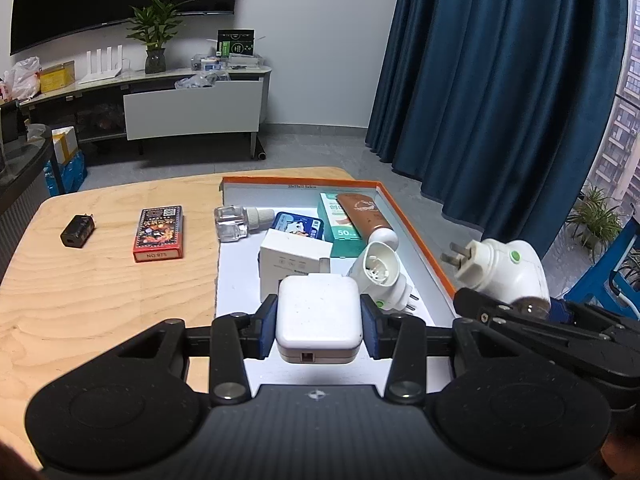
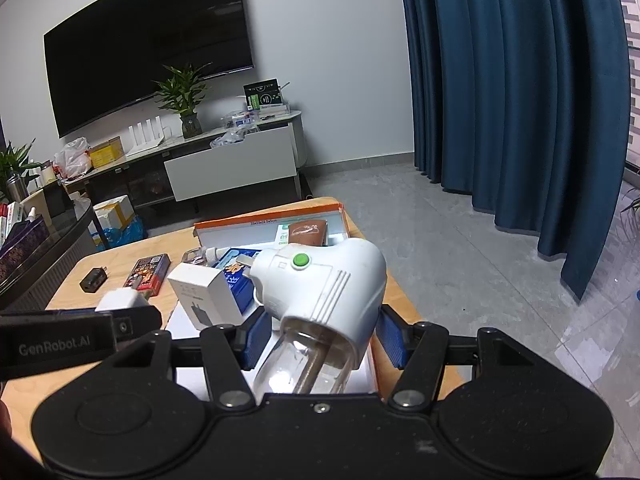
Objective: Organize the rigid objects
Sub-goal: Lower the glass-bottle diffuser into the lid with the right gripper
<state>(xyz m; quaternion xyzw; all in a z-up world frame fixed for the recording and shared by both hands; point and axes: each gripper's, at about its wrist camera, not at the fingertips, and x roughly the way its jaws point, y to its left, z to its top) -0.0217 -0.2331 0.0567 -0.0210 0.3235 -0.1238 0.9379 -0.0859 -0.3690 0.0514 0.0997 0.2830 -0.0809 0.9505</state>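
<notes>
My left gripper (image 1: pixel 319 330) is shut on a white square charger (image 1: pixel 318 316), held above the near end of the orange-rimmed tray (image 1: pixel 416 236). My right gripper (image 2: pixel 320 334) is shut on a white plug-in vaporizer with a green button (image 2: pixel 324 284) and a clear bottle; it also shows in the left wrist view (image 1: pixel 504 272), just right of the tray. The tray holds a second white vaporizer (image 1: pixel 380 276), a white box (image 1: pixel 294 262), a blue tin (image 1: pixel 298 224), a green box (image 1: pixel 340 220), a brown tube (image 1: pixel 362 212) and a clear bottle (image 1: pixel 236 222).
On the wooden table (image 1: pixel 100 296) left of the tray lie a red card pack (image 1: pixel 159 233) and a black adapter (image 1: pixel 78 231). A TV stand (image 1: pixel 160 100) stands across the room, blue curtains (image 1: pixel 500 80) to the right.
</notes>
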